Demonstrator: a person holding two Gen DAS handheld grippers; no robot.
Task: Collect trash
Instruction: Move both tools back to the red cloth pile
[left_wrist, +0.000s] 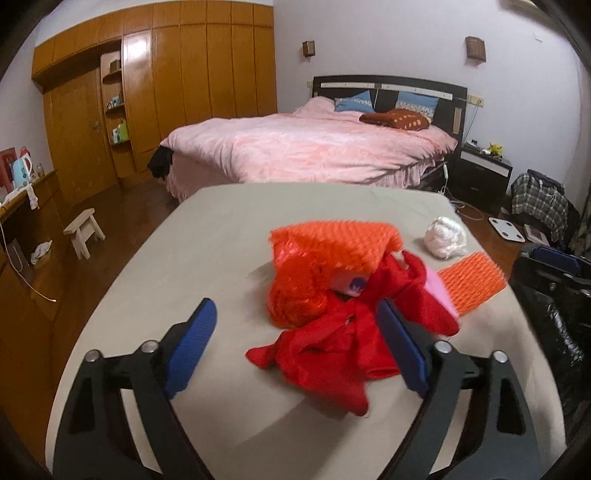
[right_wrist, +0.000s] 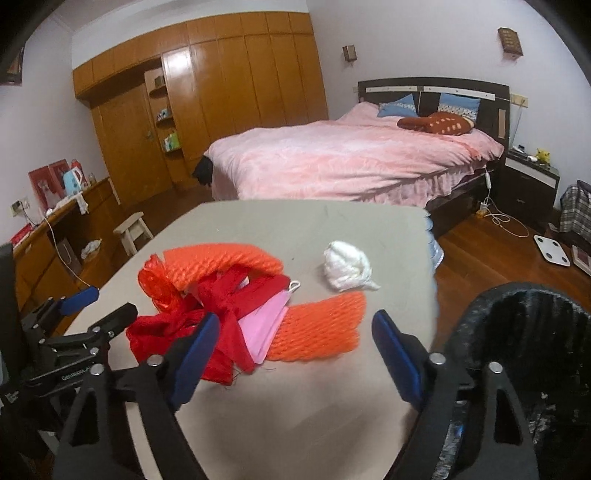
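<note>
The left gripper (left_wrist: 295, 347) hovers over the near part of the table (left_wrist: 207, 236), its ribbed blue pads (left_wrist: 192, 343) spread apart around nothing; the crumpled red cloth (left_wrist: 332, 354) lies between and just past them. The right gripper (right_wrist: 291, 354) is likewise spread wide and holds nothing, above the near edge, with the flat orange foam net (right_wrist: 321, 328) lying just ahead of it. A pink folded sheet (right_wrist: 264, 326) is tucked between the cloth and that net. Farther in sit a curved orange foam net (right_wrist: 221, 264) and a shiny, crinkled orange-red plastic bag (left_wrist: 295, 291). Toward the right edge rests a crumpled white wad (right_wrist: 347, 266). Off the near right corner stands a bin lined with a glossy black bag (right_wrist: 535, 332).
</note>
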